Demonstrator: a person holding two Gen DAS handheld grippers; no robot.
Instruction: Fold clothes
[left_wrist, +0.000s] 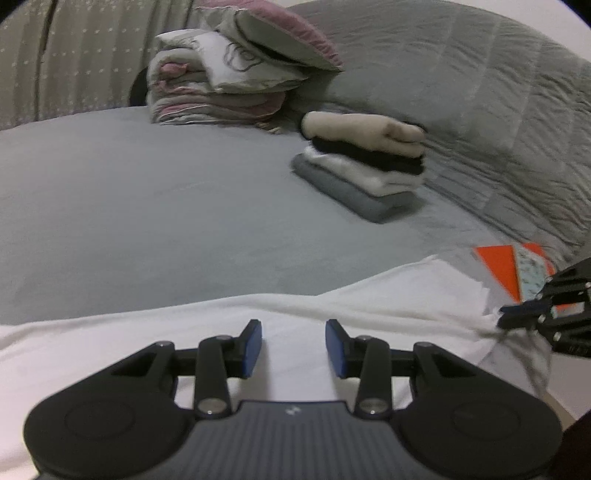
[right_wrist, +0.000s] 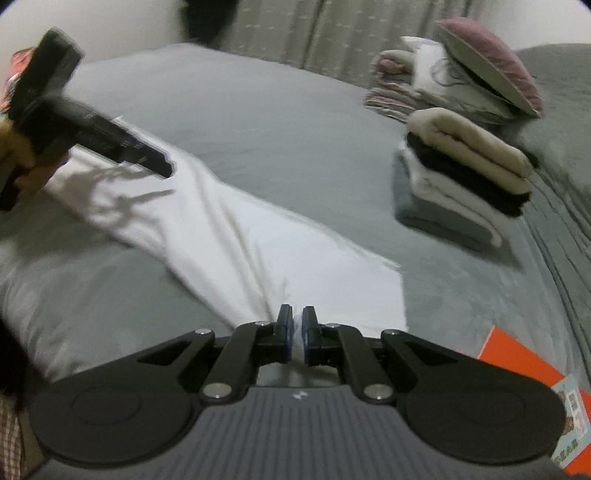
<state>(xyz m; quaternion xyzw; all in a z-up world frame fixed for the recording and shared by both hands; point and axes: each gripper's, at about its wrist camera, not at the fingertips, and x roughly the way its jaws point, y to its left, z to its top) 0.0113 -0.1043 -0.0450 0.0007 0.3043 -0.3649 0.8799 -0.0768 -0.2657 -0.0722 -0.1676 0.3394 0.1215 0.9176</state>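
A white garment (left_wrist: 332, 306) lies stretched across the grey bed sheet (left_wrist: 147, 184). My left gripper (left_wrist: 293, 343) is open and hovers just over the cloth, with nothing pinched between its blue pads (left_wrist: 255, 347). At the right edge of the left wrist view, my right gripper (left_wrist: 511, 319) pinches the garment's end. In the right wrist view, the right gripper (right_wrist: 297, 325) is shut on a bunched fold of the white garment (right_wrist: 258, 240), which runs taut up to the left. There the left gripper (right_wrist: 159, 164), held by a hand (right_wrist: 22, 147), is over the cloth's far end.
A stack of folded clothes (left_wrist: 365, 162) (right_wrist: 465, 173), beige on top, sits on the bed's right side. Behind it is a pile of folded bedding and pillows (left_wrist: 221, 85) (right_wrist: 461, 74). An orange booklet (left_wrist: 506, 266) (right_wrist: 517, 358) lies near the right gripper. A grey quilt (left_wrist: 461, 74) rises at right.
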